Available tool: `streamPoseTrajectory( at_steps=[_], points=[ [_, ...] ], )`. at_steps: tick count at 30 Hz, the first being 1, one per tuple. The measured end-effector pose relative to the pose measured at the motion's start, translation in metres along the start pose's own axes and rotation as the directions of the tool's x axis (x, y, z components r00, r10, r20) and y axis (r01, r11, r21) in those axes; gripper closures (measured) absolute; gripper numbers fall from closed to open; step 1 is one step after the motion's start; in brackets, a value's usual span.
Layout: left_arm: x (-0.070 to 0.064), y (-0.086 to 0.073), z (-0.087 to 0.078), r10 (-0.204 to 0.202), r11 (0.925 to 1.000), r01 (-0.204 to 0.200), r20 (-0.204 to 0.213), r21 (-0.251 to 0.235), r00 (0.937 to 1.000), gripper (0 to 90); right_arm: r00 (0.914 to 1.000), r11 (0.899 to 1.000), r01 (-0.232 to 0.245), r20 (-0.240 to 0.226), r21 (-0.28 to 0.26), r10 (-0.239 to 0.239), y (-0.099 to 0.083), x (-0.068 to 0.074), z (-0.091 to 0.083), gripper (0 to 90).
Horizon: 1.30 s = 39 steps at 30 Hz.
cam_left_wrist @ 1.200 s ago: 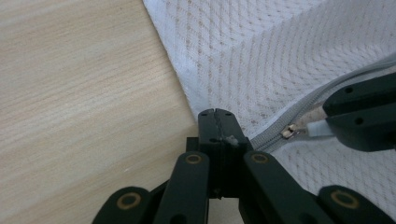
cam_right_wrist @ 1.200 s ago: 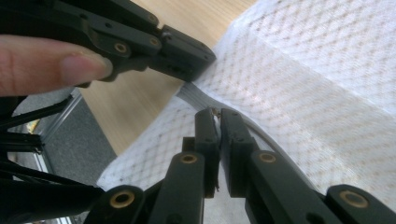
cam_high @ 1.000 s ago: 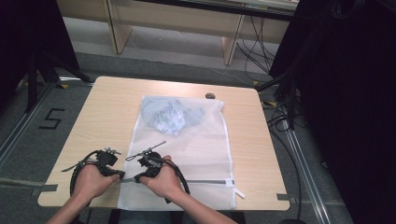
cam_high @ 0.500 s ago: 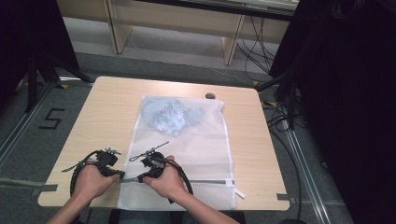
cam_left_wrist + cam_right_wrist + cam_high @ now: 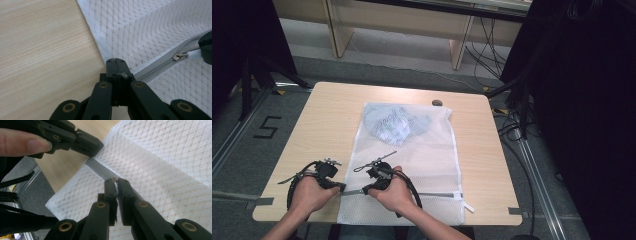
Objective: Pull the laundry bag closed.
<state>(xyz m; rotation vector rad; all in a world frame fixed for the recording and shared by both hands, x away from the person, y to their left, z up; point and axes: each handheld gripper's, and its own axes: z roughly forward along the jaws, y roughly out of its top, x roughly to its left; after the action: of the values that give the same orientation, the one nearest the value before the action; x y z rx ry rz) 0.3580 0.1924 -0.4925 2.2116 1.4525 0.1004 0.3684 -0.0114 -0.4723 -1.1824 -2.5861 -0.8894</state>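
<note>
**Mesh bag held at its zip, near edge of the bench**

A pale wooden bench [image 5: 332, 125] stands on grey floor [image 5: 257, 125] marked "5". On it lies a white mesh laundry bag [image 5: 432, 155] with pale blue clothing [image 5: 394, 122] bunched at its far end. The left gripper [image 5: 341, 187] has its jaws closed on the near-left end of the grey zip [image 5: 160, 65]. Just right of it, the right gripper [image 5: 364, 190] pinches the white zip pull [image 5: 115, 187].
</note>
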Motion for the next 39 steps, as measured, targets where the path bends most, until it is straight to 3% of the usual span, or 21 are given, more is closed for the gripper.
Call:
streamPoseTrajectory(
  at_steps=[7,11,23,24,28,31,34,39],
  points=[
    [0.0,0.0,0.0,-0.001,1.0,0.001,0.0,0.0,1.0,89.9,0.9999,1.0,0.006,0.011,-0.006,-0.006,-0.001,0.001,-0.001,87.1],
    [0.0,0.0,0.0,0.0,1.0,0.0,0.001,0.001,1.0,89.9,0.9994,0.999,0.034,0.01,-0.009,-0.034,0.0,0.0,-0.002,87.1],
    [0.001,0.0,0.0,0.007,1.0,-0.007,0.001,0.003,1.0,89.9,0.9998,1.0,0.014,0.014,0.012,-0.014,0.0,0.0,-0.004,87.1],
    [0.001,0.001,0.0,0.012,0.9999,-0.012,0.001,0.004,0.9999,89.9,0.9991,0.999,0.041,0.013,0.004,-0.041,0.0,-0.003,-0.003,87.1],
    [0.001,0.001,0.0,0.006,1.0,-0.006,0.001,0.003,1.0,89.9,0.9998,1.0,0.005,0.019,0.019,-0.005,0.0,-0.002,-0.006,87.1],
    [0.001,0.0,0.0,0.011,0.9999,-0.011,0.0,0.003,0.9999,89.9,0.9997,1.0,0.011,0.022,0.02,-0.011,0.0,-0.004,-0.007,87.1],
    [-0.001,0.0,0.0,-0.01,0.9999,0.01,0.0,-0.002,0.9999,89.9,0.9998,1.0,0.005,0.021,0.021,-0.006,-0.001,-0.005,-0.009,87.1],
    [0.0,0.001,0.0,0.004,1.0,-0.004,-0.001,0.002,1.0,89.9,0.9998,1.0,0.0,0.022,0.021,-0.001,-0.003,-0.006,-0.012,87.1]
  ],
)
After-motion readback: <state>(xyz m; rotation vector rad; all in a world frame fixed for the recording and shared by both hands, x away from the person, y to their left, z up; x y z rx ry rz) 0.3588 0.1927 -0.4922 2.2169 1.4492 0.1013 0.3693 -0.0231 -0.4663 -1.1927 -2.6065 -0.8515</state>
